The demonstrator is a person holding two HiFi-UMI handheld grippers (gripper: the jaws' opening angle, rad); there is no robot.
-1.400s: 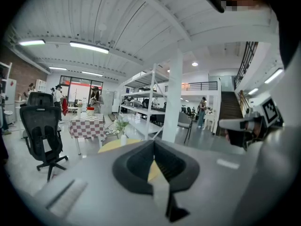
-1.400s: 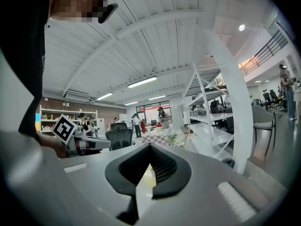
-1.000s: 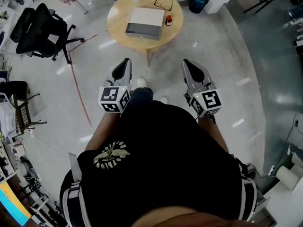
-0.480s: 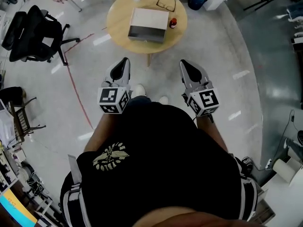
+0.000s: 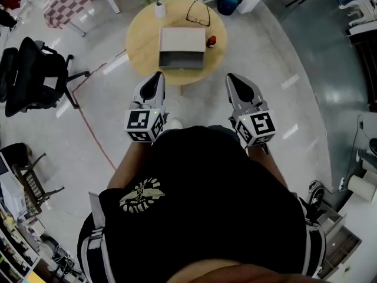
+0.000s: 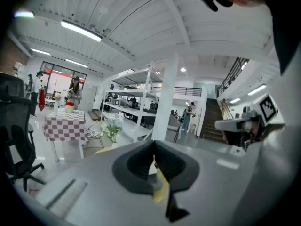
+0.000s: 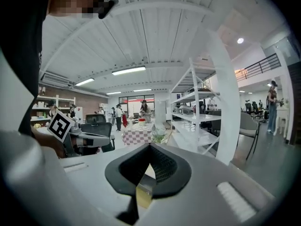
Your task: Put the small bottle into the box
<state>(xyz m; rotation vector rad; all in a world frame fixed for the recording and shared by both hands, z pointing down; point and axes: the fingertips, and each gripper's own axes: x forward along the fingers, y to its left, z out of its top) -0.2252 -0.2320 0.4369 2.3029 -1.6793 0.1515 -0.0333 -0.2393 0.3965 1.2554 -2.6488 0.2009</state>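
Note:
In the head view a small red-brown bottle [image 5: 211, 40] stands on a round wooden table [image 5: 141, 40], just right of an open shallow box [image 5: 181, 49]. My left gripper [image 5: 157, 75] and right gripper [image 5: 231, 77] are held side by side at waist height, short of the table, pointing towards it. Both are shut with nothing between the jaws. In the left gripper view the left gripper's [image 6: 154, 144] jaws meet in a seam, and the right gripper's [image 7: 149, 146] do the same in its own view. Neither gripper view shows the bottle or the box.
Black glasses [image 5: 199, 12] and a white vase with flowers [image 5: 158, 6] sit at the table's far side. A dark bin [image 5: 227, 0] stands beyond it, an office chair [image 5: 35, 75] to the left. A checked table [image 6: 65, 125], white shelving [image 7: 200, 121] and a white column [image 6: 171, 102] lie ahead.
The table with the box and bottle has drawn closer and more squarely ahead in the head view, and the chair has slid left. Both grippers stay shut, side by side.

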